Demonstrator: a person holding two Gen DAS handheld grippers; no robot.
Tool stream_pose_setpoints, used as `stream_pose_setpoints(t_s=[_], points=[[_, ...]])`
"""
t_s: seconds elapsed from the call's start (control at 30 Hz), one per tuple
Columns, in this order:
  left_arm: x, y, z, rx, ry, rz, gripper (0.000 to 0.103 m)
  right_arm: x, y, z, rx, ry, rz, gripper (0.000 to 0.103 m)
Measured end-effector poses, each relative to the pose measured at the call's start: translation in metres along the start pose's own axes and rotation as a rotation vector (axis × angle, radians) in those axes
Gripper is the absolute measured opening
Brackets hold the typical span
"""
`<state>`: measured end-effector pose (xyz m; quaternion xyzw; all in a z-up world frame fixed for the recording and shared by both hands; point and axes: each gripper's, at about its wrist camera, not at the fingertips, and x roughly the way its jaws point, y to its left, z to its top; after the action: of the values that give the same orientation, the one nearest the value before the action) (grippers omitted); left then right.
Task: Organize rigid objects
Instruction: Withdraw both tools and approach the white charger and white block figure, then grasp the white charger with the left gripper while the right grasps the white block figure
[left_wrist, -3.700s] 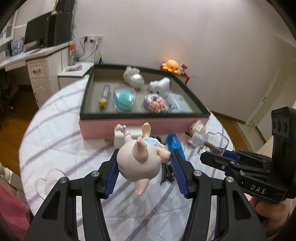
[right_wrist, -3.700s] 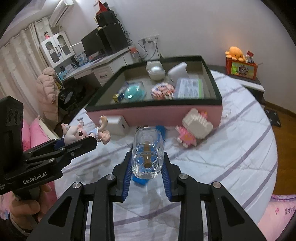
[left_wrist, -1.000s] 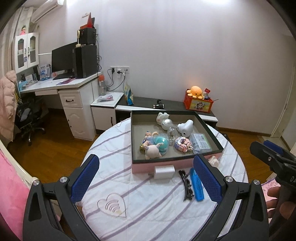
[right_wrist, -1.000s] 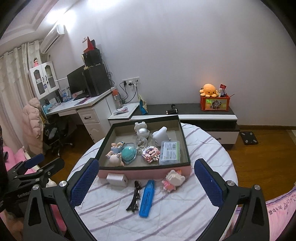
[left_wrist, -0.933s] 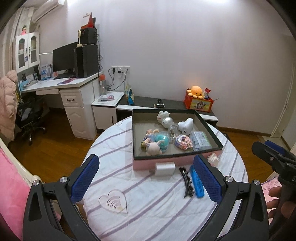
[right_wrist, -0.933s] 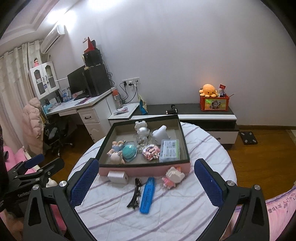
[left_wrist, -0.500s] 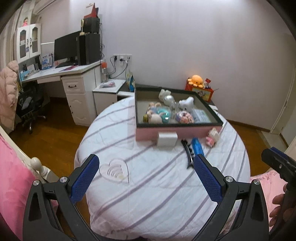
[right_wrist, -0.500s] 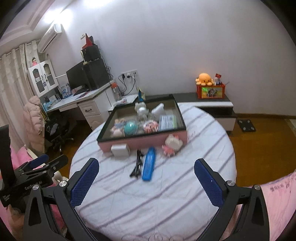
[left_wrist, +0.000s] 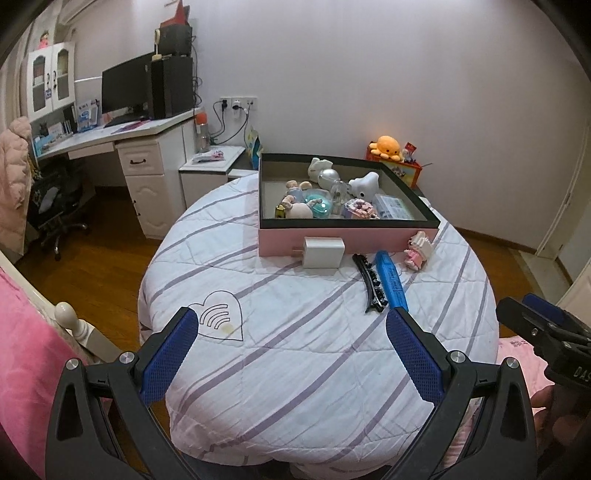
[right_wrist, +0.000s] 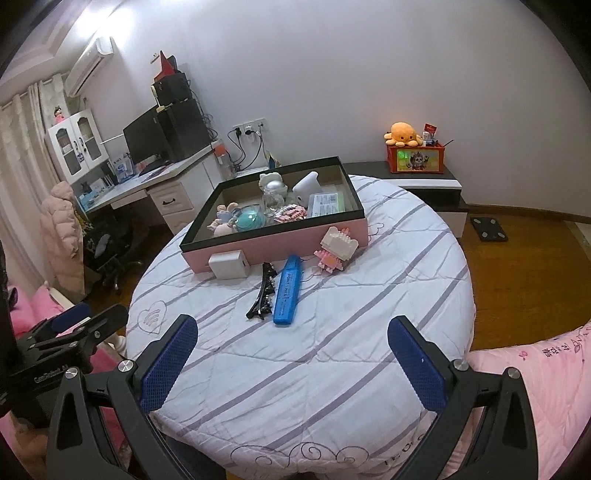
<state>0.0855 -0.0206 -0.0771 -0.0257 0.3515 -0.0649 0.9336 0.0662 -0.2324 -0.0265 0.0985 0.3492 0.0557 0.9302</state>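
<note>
A pink box with a black rim (left_wrist: 332, 242) (right_wrist: 280, 242) stands at the far side of the round table and holds several toys, among them a pig figurine (left_wrist: 297, 210) and a glass bottle (left_wrist: 338, 194). In front of it lie a white charger block (left_wrist: 322, 252) (right_wrist: 229, 264), a black hair clip (left_wrist: 371, 284) (right_wrist: 263, 291), a blue highlighter (left_wrist: 390, 284) (right_wrist: 287, 290) and a pink block figure (left_wrist: 417, 252) (right_wrist: 336, 249). My left gripper (left_wrist: 291, 354) and right gripper (right_wrist: 291, 360) are both wide open and empty, held back over the table's near edge.
The table wears a white quilted cover with purple stripes (left_wrist: 295, 350). Pink bedding (right_wrist: 535, 373) lies to the right and a bedpost (left_wrist: 68, 315) to the left. A desk with a monitor (left_wrist: 125, 88) and a low cabinet with an orange plush (right_wrist: 402, 134) stand behind.
Both grippers, which held the pig figurine and the glass bottle 3.7 s ago, have let them go in the box and opened. Over the last second both pulled back and lower.
</note>
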Motion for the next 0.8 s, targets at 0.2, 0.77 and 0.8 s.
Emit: stream_pose_setpoints(t_s=[0.2,0.77,0.8], points=[[0.026,-0.002,0.007,-0.015,0.023,0.003,0.103,0.024,-0.005,0.008,-0.005,0.029,-0.009,0.103],[0.160,-0.024,0.025,-0.012,0.167,0.032,0.103,0.131,-0.055,0.038,0.115,0.132,-0.070,0.103],[0.165,-0.024,0.026,-0.016,0.173,0.035,0.103,0.135,-0.058,0.040,0.122,0.134,-0.069,0.103]])
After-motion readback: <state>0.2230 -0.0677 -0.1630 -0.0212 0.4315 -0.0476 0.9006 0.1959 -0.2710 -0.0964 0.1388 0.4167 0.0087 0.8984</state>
